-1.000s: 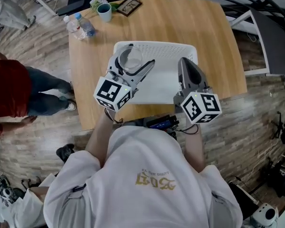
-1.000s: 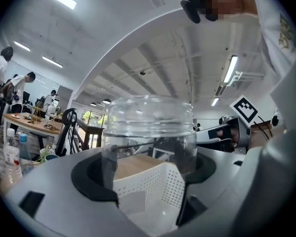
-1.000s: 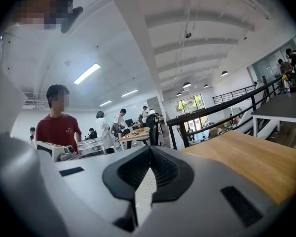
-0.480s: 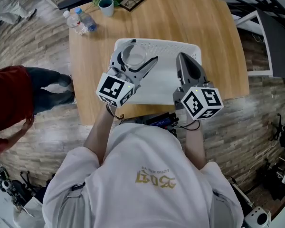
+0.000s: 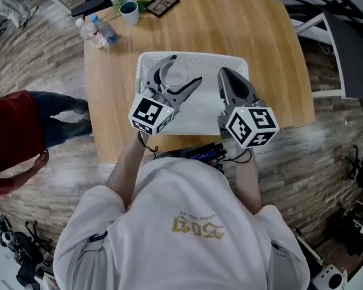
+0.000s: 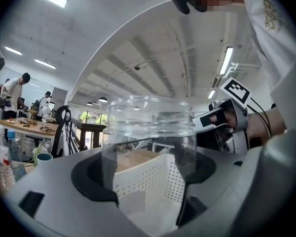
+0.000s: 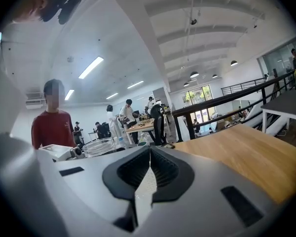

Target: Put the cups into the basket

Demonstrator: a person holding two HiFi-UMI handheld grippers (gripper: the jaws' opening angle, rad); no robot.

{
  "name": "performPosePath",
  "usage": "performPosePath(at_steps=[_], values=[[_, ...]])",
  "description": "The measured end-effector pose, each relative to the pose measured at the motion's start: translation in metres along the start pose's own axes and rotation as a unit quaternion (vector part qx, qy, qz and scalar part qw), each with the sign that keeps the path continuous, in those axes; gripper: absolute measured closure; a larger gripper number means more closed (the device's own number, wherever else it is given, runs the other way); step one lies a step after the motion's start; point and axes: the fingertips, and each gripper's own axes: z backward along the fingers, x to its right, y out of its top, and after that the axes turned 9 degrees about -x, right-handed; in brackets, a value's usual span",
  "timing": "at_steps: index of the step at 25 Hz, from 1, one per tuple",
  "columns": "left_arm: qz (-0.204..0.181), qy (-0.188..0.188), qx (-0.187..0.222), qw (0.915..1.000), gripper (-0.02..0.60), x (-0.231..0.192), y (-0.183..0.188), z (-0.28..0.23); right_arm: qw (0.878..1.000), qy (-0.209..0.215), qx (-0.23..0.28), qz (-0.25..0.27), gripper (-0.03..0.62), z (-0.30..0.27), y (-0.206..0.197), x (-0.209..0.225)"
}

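The left tool (image 6: 148, 169) is still clamping the clear cup (image 6: 149, 122), keeping it over the far left corner of the white basket (image 5: 199, 57), much as a second ago. The right tool (image 7: 149, 149) is staying closed on nothing over the basket's right side. Only the left gripper view is showing the cup standing upright, long axis vertical, mouth up. The head view alone is showing the bench (image 5: 242, 29) beneath.

Left hand-held gripper (image 6: 147, 174) clamped on cup (image 6: 150, 127); right hand-held gripper (image 7: 149, 169) jaws together, empty.
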Motion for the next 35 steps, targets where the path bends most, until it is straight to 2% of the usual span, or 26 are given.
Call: performPosePath(at_steps=[6, 15, 20, 23, 32, 35], values=[[0.000, -0.013, -0.012, 0.9999, 0.232, 0.003, -0.013, -0.014, 1.000, -0.004, -0.011, 0.008, 0.582, -0.007, -0.003, 0.012], [0.010, -0.023, -0.039, 0.9989, 0.232, 0.003, -0.041, -0.024, 0.999, 0.015, -0.032, -0.005, 0.582, -0.019, -0.014, 0.009], [-0.005, -0.046, -0.060, 0.9972, 0.232, 0.007, -0.047, -0.035, 0.999, 0.029, -0.043, -0.016, 0.582, -0.028, -0.016, 0.012], [-0.027, -0.058, -0.070, 0.9955, 0.232, 0.014, -0.051, -0.037, 0.998, 0.034, -0.054, -0.009, 0.582, -0.032, -0.021, 0.011], [-0.072, -0.073, -0.108, 0.9888, 0.232, 0.023, -0.063, -0.046, 0.996, 0.056, -0.071, -0.016, 0.578, -0.036, -0.032, 0.010], [-0.079, -0.075, -0.118, 0.9870, 0.232, 0.022, -0.067, -0.049, 0.994, 0.075, -0.079, -0.029, 0.555, -0.040, -0.036, 0.007]])
